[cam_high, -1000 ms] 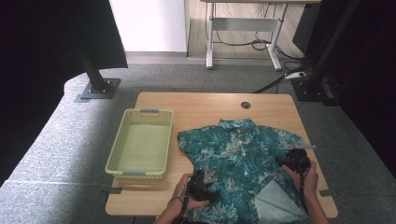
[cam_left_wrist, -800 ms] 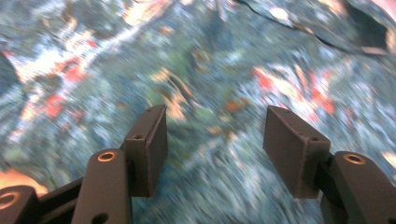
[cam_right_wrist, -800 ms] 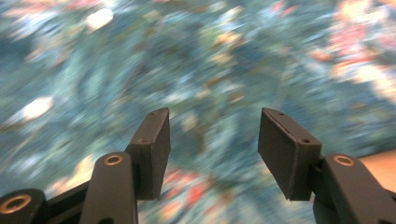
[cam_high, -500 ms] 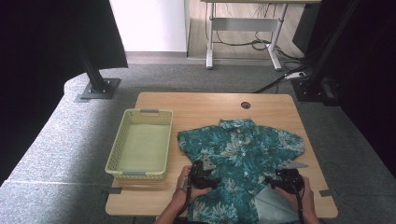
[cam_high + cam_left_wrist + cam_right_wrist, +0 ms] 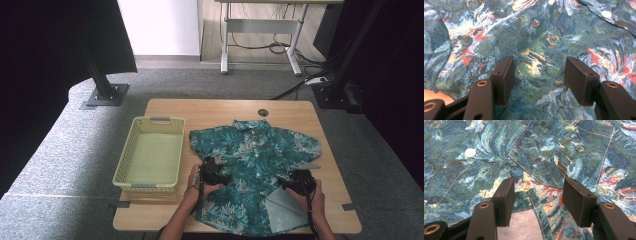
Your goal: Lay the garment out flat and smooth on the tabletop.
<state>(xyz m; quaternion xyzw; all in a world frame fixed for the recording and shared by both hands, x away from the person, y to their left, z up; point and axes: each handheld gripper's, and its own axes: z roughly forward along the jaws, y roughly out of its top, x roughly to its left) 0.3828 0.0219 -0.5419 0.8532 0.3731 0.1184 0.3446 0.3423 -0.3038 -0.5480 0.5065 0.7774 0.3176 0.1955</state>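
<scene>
Teal shirt (image 5: 255, 165) under 2 open tools.

Left gripper (image 5: 218, 172) and right gripper (image 5: 295, 181) are held low at the near edge, jaws apart, forearms entering from below.

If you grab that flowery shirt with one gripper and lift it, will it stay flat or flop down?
Probably flop. The shirt is thin cloth lying rumpled on the table, and its bottom corner is already folded over, showing the pale inside. It likely weighs little and would drape from the pinch. The woven weave looks grippy, so it probably won't slip.
</scene>
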